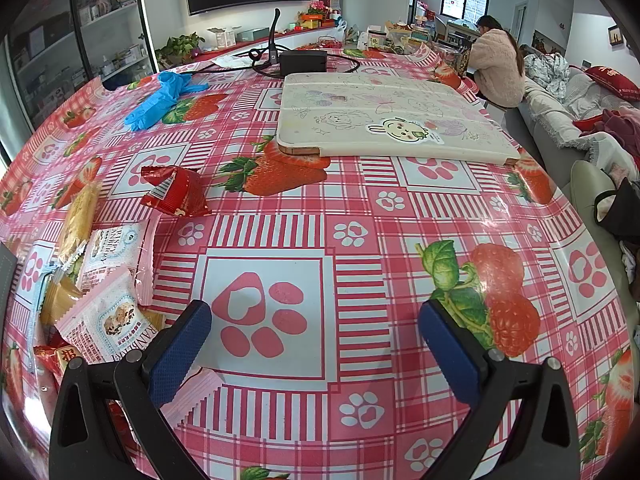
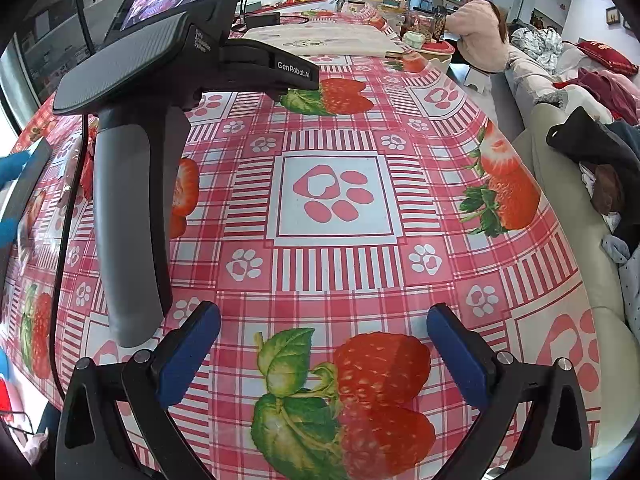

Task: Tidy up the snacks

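Observation:
Several snack packets lie in a loose pile at the left of the table in the left wrist view: a white and pink cranberry cookie packet (image 1: 105, 322), another behind it (image 1: 108, 248), a yellow biscuit packet (image 1: 78, 220) and a red packet (image 1: 176, 192) lying apart, farther back. My left gripper (image 1: 316, 332) is open and empty, just right of the pile, low over the tablecloth. My right gripper (image 2: 324, 340) is open and empty over a printed strawberry. The left gripper's body and handle (image 2: 132, 208) fill the left of the right wrist view.
The table has a pink strawberry and paw-print cloth (image 1: 400, 232). A white tablet case (image 1: 384, 120) lies at the back, with a blue glove (image 1: 160, 98) and a black adapter with cables (image 1: 302, 62) beyond. A sofa with clothes (image 2: 580, 160) runs along the right edge.

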{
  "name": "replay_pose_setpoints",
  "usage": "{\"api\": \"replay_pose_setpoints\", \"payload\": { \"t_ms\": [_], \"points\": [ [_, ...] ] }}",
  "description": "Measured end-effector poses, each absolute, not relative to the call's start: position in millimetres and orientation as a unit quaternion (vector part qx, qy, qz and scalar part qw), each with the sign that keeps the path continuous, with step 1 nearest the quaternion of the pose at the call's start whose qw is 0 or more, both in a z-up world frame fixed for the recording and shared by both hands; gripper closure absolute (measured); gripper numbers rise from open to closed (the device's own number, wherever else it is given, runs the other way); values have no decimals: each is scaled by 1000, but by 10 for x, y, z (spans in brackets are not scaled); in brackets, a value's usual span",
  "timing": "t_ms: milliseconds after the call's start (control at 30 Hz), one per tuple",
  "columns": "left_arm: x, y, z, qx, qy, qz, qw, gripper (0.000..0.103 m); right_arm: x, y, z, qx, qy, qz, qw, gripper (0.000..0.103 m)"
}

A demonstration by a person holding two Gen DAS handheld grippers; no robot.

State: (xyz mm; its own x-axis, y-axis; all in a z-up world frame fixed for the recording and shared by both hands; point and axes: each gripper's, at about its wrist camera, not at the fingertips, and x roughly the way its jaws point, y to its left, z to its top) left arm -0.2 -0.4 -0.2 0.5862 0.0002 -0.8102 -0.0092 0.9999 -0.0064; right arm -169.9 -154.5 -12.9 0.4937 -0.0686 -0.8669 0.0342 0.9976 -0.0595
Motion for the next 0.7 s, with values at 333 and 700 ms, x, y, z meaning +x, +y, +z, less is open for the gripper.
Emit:
{"api": "replay_pose_setpoints", "payload": {
  "t_ms": [333,700],
  "points": [
    [-2,-3,-2,-5,455,3,891,0,-1696,-1538,-135,-17,514,-29,857,0],
    [-1,-3,-2,-5,455,3,891,0,-1686,-1545,-141,-15,512,-25,859,0]
  ]
}}
